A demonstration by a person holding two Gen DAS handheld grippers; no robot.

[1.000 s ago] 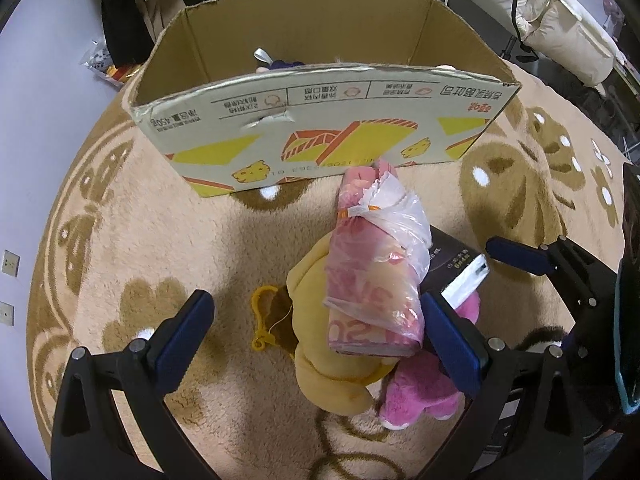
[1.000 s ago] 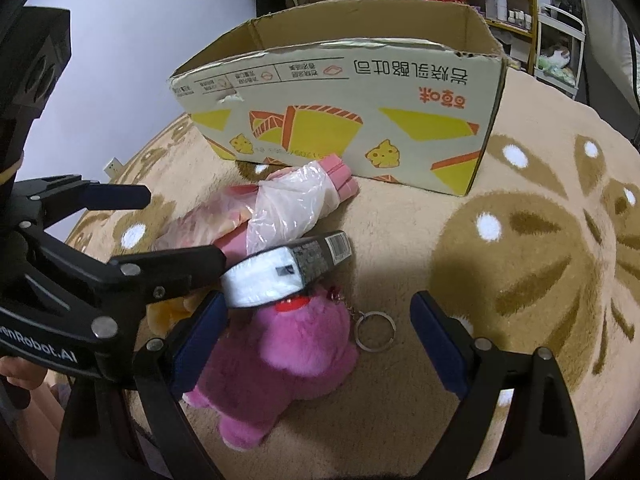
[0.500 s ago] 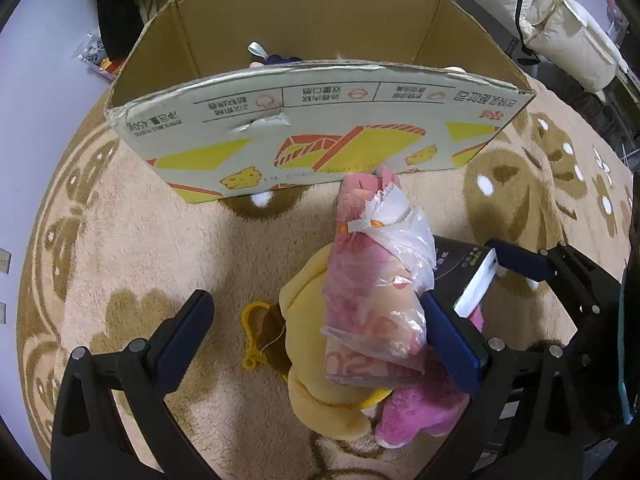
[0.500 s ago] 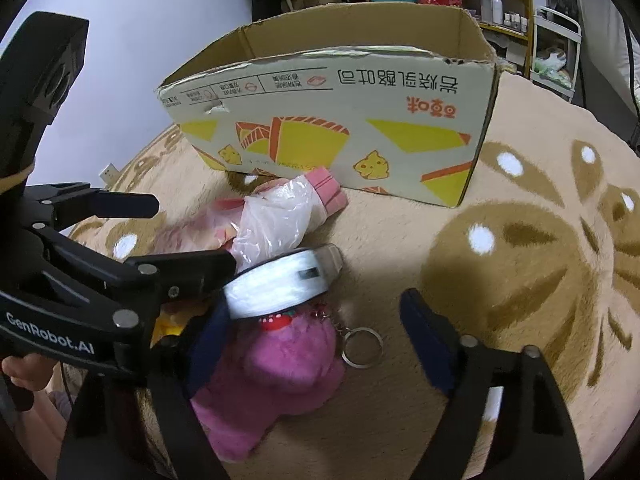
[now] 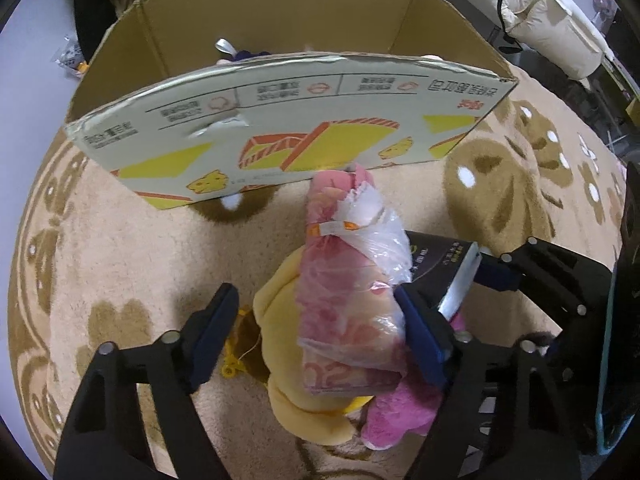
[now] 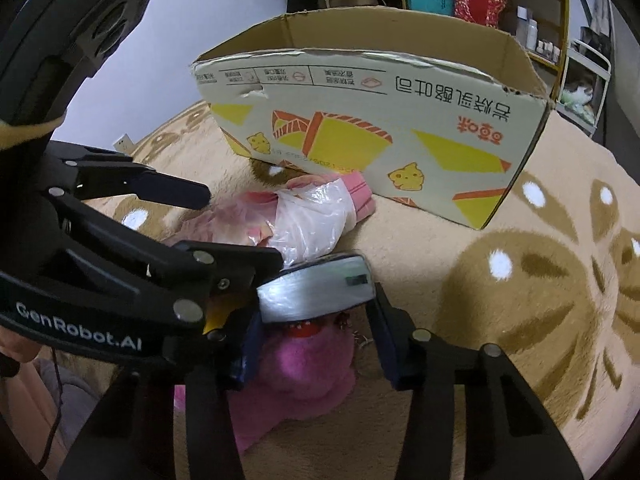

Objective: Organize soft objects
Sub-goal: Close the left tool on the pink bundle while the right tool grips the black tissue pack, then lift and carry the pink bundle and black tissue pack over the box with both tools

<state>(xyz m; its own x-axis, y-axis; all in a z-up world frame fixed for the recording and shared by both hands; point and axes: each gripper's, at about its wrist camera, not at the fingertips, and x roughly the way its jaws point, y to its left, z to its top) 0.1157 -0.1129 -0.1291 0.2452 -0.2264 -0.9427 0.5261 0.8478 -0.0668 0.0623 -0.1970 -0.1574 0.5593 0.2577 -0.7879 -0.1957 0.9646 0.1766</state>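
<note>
Soft toys and a bagged pink cloth bundle (image 5: 348, 312) wrapped in clear plastic are lying heaped on the beige patterned pile rug (image 5: 120, 260), just in front of the open printed cardboard box (image 5: 288, 132), which is probably where they are meant to go. The bundle is resting across a yellow plush toy (image 5: 288, 380), with a pink plush toy (image 6: 296, 368) tucked beside and partly under it, and a dark flat packet with a silvery end (image 6: 316, 288) is sitting on top of the pink one.

Both tools are pointing steeply down at the heap. The left gripper (image 5: 320, 328) has just been closing: its jaws are standing about half wide, straddling the bundle and the yellow toy, the right-hand pad touching the plastic while the left-hand pad is standing clear of the toy, so nothing is being squeezed yet. The right gripper (image 6: 316, 336) has also just been closing, and its jaws are now narrow, flanking the packet's silvery end and the pink toy's head; whether the pads are already pressing on either I cannot tell, since motion blur and the left tool's frame are hiding the contact.

Taking the heap from both sides looks like preparation for lifting it over the box's near wall.
</note>
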